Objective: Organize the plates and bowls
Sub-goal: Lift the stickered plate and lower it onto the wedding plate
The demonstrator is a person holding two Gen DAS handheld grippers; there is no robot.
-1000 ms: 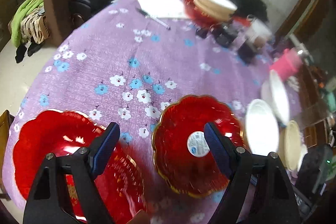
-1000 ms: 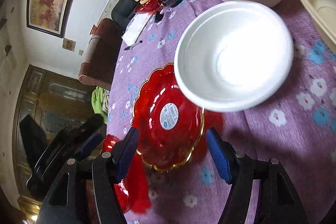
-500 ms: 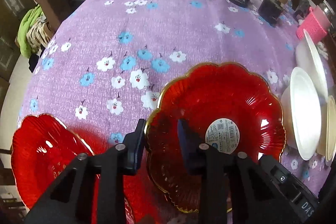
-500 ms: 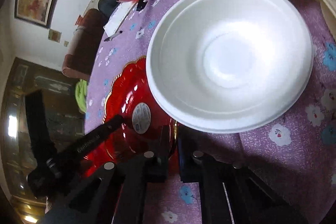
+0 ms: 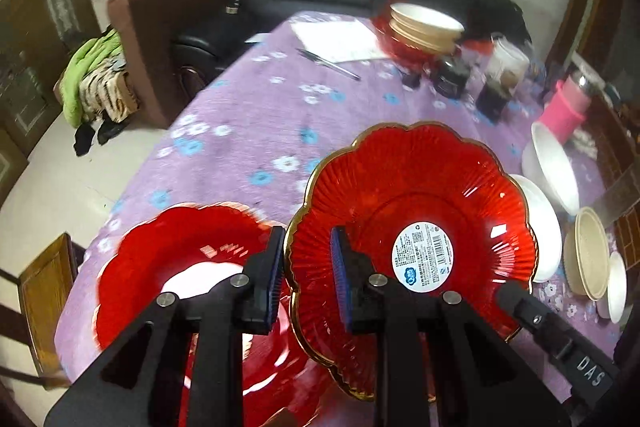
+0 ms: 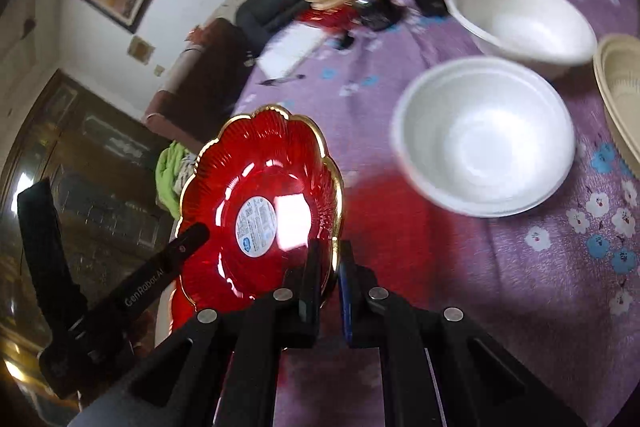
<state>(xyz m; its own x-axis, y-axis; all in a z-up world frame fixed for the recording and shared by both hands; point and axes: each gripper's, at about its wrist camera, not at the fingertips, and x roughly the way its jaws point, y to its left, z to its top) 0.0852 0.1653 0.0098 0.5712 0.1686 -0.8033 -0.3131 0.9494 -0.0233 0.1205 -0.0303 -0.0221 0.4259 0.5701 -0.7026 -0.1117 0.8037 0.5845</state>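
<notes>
The left claw (image 5: 306, 275) grips the near-left rim of a red scalloped plate (image 5: 416, 203) with a gold edge and a round white label at its centre; the jaws are closing narrow, with the rim between the pads. The right claw (image 6: 329, 277) is clamped on the same plate (image 6: 260, 203) at its opposite rim, jaws nearly together with the gold edge pinched between them. The plate is tilted and seems lifted clear of the desk (image 5: 256, 131), though blur makes that hard to confirm.

Just left of the left claw, and lower, a second red plate (image 5: 176, 267) lies on the purple flowered cloth, partly under the held one. Ahead and to the right of the right claw sits a white bowl (image 6: 484, 143); beyond it is another white bowl (image 6: 520, 23), and at the far right a beige bowl (image 6: 618, 91). Far ahead of the left claw, a stack of beige bowls (image 5: 424, 27) rests near a sheet of paper (image 5: 336, 39) and a pen (image 5: 328, 63).
</notes>
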